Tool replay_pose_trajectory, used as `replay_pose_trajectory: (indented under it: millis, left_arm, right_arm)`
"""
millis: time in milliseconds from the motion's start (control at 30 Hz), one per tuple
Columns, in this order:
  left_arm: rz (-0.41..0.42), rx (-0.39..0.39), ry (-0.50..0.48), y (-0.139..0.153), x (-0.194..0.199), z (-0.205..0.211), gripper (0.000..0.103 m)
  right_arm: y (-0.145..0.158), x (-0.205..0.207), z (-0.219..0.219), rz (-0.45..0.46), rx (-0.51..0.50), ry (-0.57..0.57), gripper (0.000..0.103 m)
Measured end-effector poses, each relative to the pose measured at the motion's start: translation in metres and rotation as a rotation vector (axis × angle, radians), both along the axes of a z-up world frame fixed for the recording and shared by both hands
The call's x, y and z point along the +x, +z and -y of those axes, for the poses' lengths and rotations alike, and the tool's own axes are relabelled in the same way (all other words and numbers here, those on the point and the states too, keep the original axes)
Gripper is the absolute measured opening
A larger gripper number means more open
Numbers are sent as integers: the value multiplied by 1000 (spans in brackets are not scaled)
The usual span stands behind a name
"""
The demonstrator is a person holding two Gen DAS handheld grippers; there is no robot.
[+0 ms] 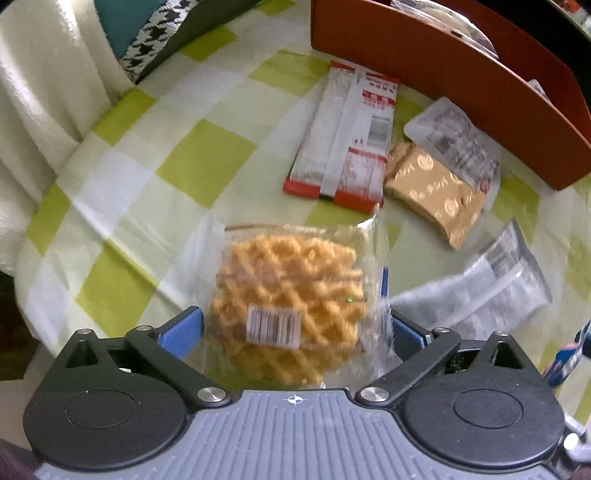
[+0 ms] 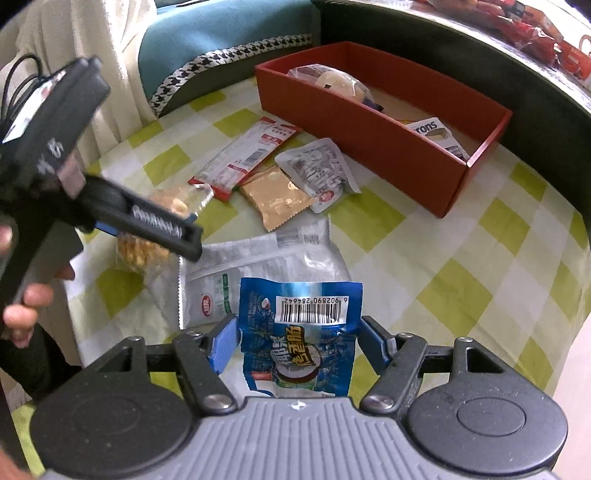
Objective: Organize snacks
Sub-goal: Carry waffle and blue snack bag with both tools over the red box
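Observation:
My left gripper (image 1: 293,325) is open with its blue fingers on either side of a clear bag of lattice crackers (image 1: 288,299) lying on the checked tablecloth. My right gripper (image 2: 297,345) is open around a blue snack packet (image 2: 299,339) with a barcode. The left gripper (image 2: 110,206) also shows in the right wrist view, over the cracker bag (image 2: 147,240). The red box (image 2: 388,147) stands at the far side, with a few snacks inside. On the cloth lie a red-and-white packet (image 1: 347,136), a gold packet (image 1: 432,188), a grey-white pouch (image 1: 454,144) and a large white bag (image 2: 258,273).
The round table (image 2: 461,258) has a green-and-white checked cloth; its edge runs close on the left and right. A teal cushion with houndstooth trim (image 2: 221,40) and a cream throw (image 1: 44,92) lie beyond the table. A dark shelf with red packets (image 2: 535,33) is at far right.

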State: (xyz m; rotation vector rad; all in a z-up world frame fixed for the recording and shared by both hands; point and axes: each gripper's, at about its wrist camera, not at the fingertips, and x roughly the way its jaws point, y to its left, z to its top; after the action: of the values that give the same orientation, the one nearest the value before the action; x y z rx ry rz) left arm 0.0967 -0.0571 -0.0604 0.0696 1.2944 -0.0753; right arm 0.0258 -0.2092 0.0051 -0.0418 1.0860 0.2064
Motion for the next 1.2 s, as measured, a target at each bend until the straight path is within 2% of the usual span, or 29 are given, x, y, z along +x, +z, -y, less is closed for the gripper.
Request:
replay_pose_trajectory:
  millis: [100,167,333,467,567,1200]
  left_arm:
    - [13,-5,21,0,-5,-8,91]
    - [40,-8,36,8,-6,-12,77]
    - [56,-68,54,21,-7,-21,73]
    - [70,-116,57,34,-9,-31,64]
    - [94,-122,45,41,-3,-18,57]
    - [139,-241,-3,67,20,-5,43]
  right_arm:
    - [-1,0,3,-6,-4,-8,71]
    - [-1,0,1,-6,-9,-1,71]
    - [0,0,-4,7,-19,8,71]
    - [3,-1,-2,27,-20,-9,71]
    - [8,1,-2,44,-13,-13,71]
    - [39,24,16,128,49,-113,70]
